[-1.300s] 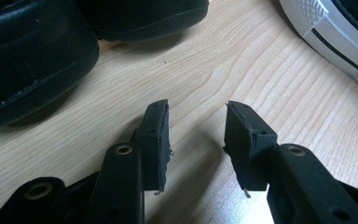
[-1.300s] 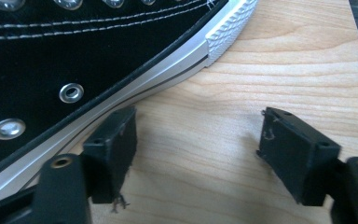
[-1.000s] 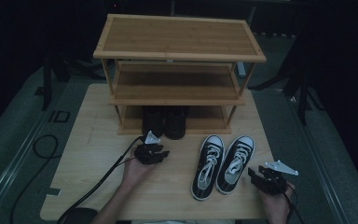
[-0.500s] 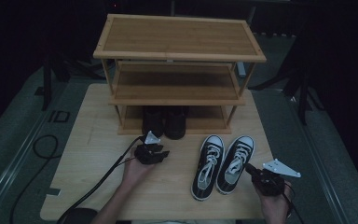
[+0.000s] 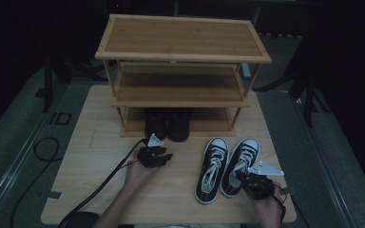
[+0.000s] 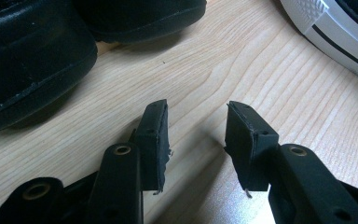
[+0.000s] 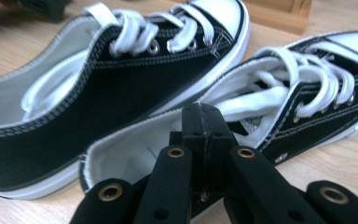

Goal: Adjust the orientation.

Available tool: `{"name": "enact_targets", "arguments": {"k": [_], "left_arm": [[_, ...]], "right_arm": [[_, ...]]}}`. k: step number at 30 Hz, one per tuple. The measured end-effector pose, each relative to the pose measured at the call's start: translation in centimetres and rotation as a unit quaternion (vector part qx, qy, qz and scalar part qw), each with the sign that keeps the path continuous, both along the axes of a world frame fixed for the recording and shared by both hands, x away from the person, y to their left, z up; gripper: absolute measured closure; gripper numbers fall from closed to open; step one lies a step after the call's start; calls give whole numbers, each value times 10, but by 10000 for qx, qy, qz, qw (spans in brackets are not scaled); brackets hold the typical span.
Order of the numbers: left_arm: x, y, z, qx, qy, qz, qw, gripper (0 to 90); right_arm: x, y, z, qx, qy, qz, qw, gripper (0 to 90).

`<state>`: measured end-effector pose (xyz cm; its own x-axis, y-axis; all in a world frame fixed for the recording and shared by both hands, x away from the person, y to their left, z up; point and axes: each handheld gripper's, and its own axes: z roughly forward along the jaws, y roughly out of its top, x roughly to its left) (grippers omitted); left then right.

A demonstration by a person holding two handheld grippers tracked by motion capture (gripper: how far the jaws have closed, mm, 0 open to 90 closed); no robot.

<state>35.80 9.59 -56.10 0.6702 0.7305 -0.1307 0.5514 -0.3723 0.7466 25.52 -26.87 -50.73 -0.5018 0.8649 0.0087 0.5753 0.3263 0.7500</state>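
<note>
Two black-and-white sneakers lying side by side on the tabletop point(image 5: 90, 142) in the high view, right of centre, toes toward the rack point(image 5: 180, 71), heels toward the person, long axes leaning slightly right. Left sneaker point(image 5: 211, 168) and right sneaker point(image 5: 238, 164) nearly touching along their length. Pair of black shoes point(image 5: 168, 124) tucked under the bottom shelf of the rack, toes outward, upper parts lost in shadow. Left tool point(image 5: 155, 157) held just in front of those dark shoes, resting low over the wood, cable trailing off the near edge. Right tool point(image 5: 255, 183) at the heel of the right sneaker, a grey plate on top; jaw state hard to read from up here in the dim light.

From the left tool view: left tool point(image 6: 196, 135) with jaws standing apart at a moderate gap, nothing between them, bare wood below. Rounded black shoe toes point(image 6: 32, 60) cut off at upper left; white rubber toe cap of a sneaker point(image 6: 335, 32) cut off at upper right.

From the right tool view: right tool point(image 7: 205, 128) with jaws pressed together at the heel collar of the nearer sneaker point(image 7: 307, 107), apparently pinching the white-lined rim, though the contact itself sits behind the jaws. Other sneaker point(image 7: 121, 79) beyond, lying diagonally, toe up and right, heel cut off at left.
</note>
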Motion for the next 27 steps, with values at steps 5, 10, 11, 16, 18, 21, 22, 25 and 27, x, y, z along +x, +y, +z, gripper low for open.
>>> {"name": "enact_targets", "arguments": {"k": [5,10,11,16,18,21,22,25,27], "left_arm": [[0,0,0,5,-1,0,10000,597],[0,0,0,-9,9,-3,10000,596],[0,0,0,-3,4,-3,10000,596],[1,1,0,-18,17,-15,10000,596],[1,1,0,-18,17,-16,10000,596],[1,1,0,-18,16,-16,10000,596],[1,1,0,-18,16,-16,10000,597],[1,1,0,-20,16,-16,10000,596],[1,1,0,-21,17,-15,10000,596]], "right_arm": [[2,0,-3,-74,125,-88,9999,900],[4,1,-3,-127,176,-136,9997,900],[4,1,-3,-159,171,-149,9996,900],[3,0,-3,-338,153,-240,9990,900],[3,-3,-4,-391,173,-288,9987,900],[3,-8,-4,-389,185,-376,9984,900],[3,-8,-4,-389,185,-376,9984,900],[3,-17,-3,-335,194,-470,9981,900],[3,-18,-3,-336,199,-474,9981,900]]}}
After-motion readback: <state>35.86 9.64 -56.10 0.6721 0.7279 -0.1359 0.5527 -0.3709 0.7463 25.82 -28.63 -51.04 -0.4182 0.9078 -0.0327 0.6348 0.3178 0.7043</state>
